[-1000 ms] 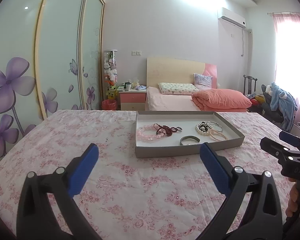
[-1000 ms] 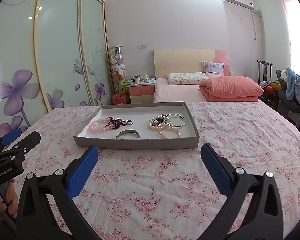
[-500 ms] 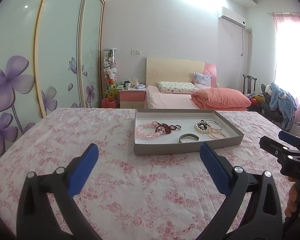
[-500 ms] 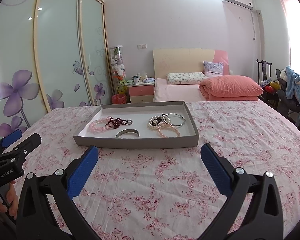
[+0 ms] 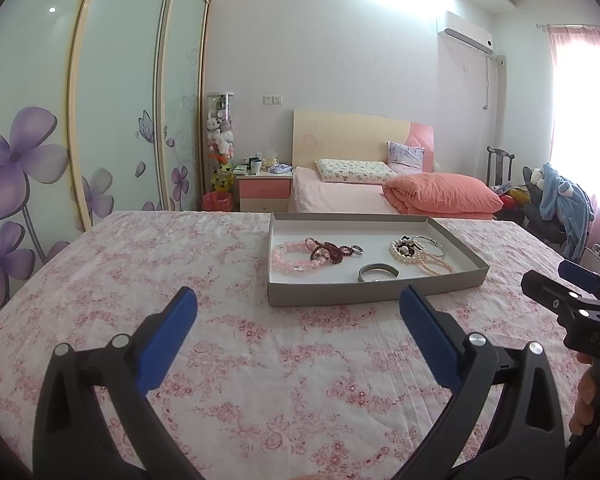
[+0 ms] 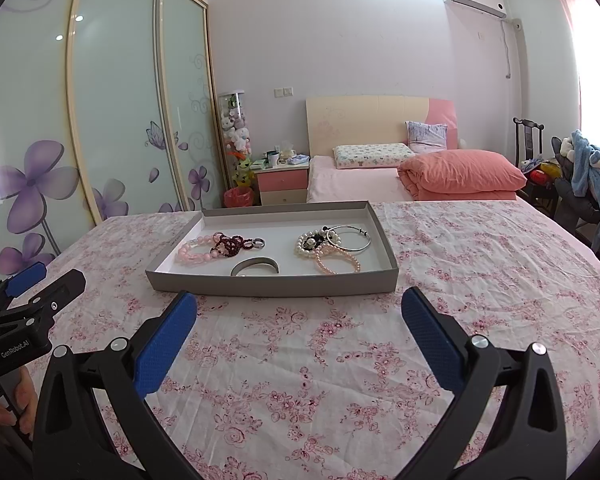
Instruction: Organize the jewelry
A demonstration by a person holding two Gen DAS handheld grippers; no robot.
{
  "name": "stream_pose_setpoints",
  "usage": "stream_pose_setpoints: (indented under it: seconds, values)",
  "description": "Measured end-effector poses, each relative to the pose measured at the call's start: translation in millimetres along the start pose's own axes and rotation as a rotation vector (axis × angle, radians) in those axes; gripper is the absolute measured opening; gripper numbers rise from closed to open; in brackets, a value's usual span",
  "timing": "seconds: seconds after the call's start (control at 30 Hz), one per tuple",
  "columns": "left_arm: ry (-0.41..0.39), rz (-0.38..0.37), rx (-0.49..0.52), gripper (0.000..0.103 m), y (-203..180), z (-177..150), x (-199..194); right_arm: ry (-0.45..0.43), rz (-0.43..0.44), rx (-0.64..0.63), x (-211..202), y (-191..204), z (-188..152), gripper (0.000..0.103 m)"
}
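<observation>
A shallow grey tray [image 5: 340,294] [image 6: 276,286] lies on the flowered bedspread. In it are a pink bead bracelet [image 5: 290,260] [image 6: 192,253], a dark red bead bracelet [image 5: 328,251] [image 6: 230,243], a small ring [image 6: 259,243], a grey open bangle [image 5: 379,271] [image 6: 255,266], a pearl strand [image 5: 420,256] [image 6: 324,256] and thin silver hoops [image 6: 350,237]. My left gripper [image 5: 298,320] is open and empty, short of the tray's near wall. My right gripper [image 6: 300,316] is open and empty, just before the tray's near wall.
The flowered bedspread [image 5: 260,360] [image 6: 460,264] spreads wide around the tray. Beyond it stand a pink bed [image 5: 380,196], a nightstand [image 5: 264,192] and a sliding wardrobe [image 5: 100,120]. The other gripper shows at the right edge of the left wrist view [image 5: 576,304] and at the left edge of the right wrist view [image 6: 24,312].
Both grippers have eased a little lower and nearer the tray. Both stay open and empty. The jewelry has not moved.
</observation>
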State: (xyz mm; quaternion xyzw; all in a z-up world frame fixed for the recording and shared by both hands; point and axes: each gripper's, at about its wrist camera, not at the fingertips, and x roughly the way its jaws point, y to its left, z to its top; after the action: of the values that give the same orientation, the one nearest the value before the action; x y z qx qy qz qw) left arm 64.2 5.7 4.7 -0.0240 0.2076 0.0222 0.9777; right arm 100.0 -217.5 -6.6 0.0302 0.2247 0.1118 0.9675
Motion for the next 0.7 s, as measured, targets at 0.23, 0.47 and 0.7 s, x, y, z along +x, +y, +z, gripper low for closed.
stream_pose_setpoints:
  seconds: [0.23, 0.47, 0.7]
  values:
    - [0.000, 0.000, 0.001, 0.099, 0.1, 0.1, 0.5, 0.001, 0.000, 0.000, 0.0, -0.1, -0.3, 0.101]
    - [-0.001, 0.001, 0.000, 0.099, 0.1, 0.3, 0.3, 0.002, 0.001, 0.002, 1.0, -0.2, -0.4, 0.101]
    - [0.006, 0.003, 0.001, 0.099, -2.0, -2.0, 2.5, 0.003, 0.001, 0.001, 0.9, -0.6, 0.0, 0.101]
